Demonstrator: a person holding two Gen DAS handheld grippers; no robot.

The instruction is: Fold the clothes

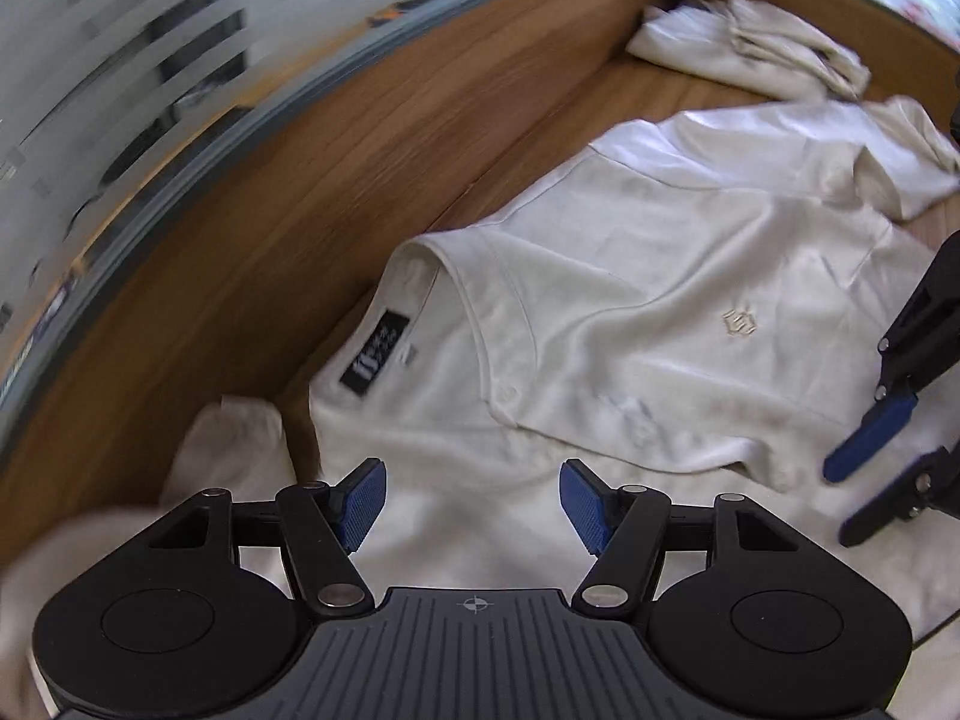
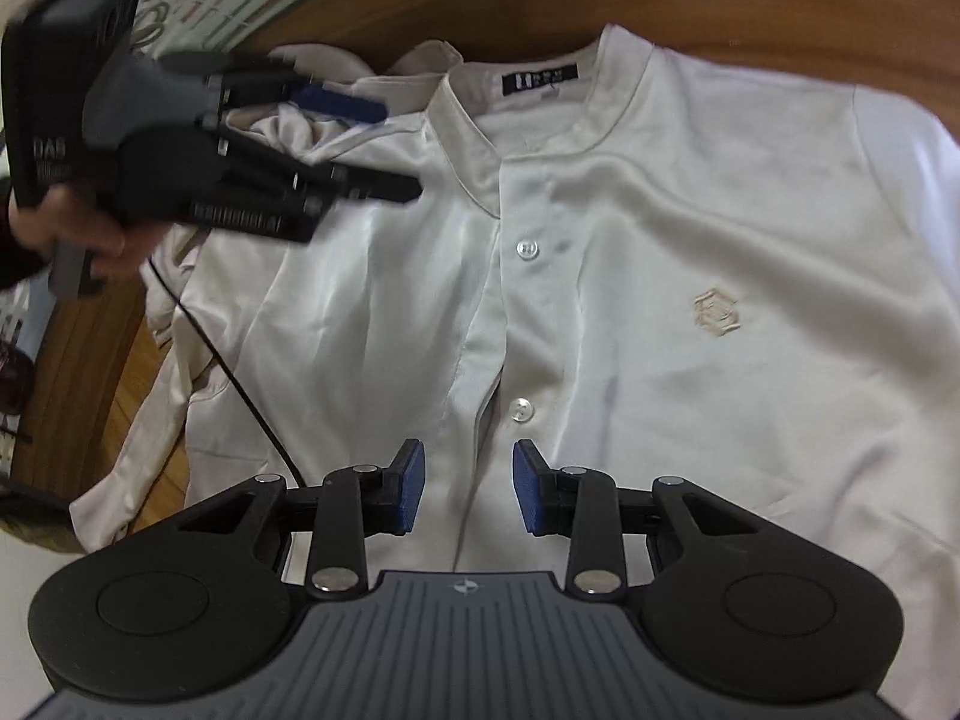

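Observation:
A white button-up shirt point(image 1: 630, 312) with a black neck label and a gold chest emblem lies face up on the wooden table; it also shows in the right wrist view point(image 2: 690, 228). My left gripper point(image 1: 471, 504) is open and empty, hovering over the shirt's shoulder near the collar. It also shows in the right wrist view point(image 2: 384, 144), over the shirt's left sleeve. My right gripper point(image 2: 468, 495) is open and empty above the button placket, below the second button. It also shows at the right edge of the left wrist view point(image 1: 852, 480).
Another pale folded garment point(image 1: 750, 42) lies in the far corner of the table point(image 1: 360, 138). A loose sleeve end point(image 1: 234, 444) sits by the left gripper. A black cable point(image 2: 240, 384) runs across the shirt's left side. A glass wall borders the table.

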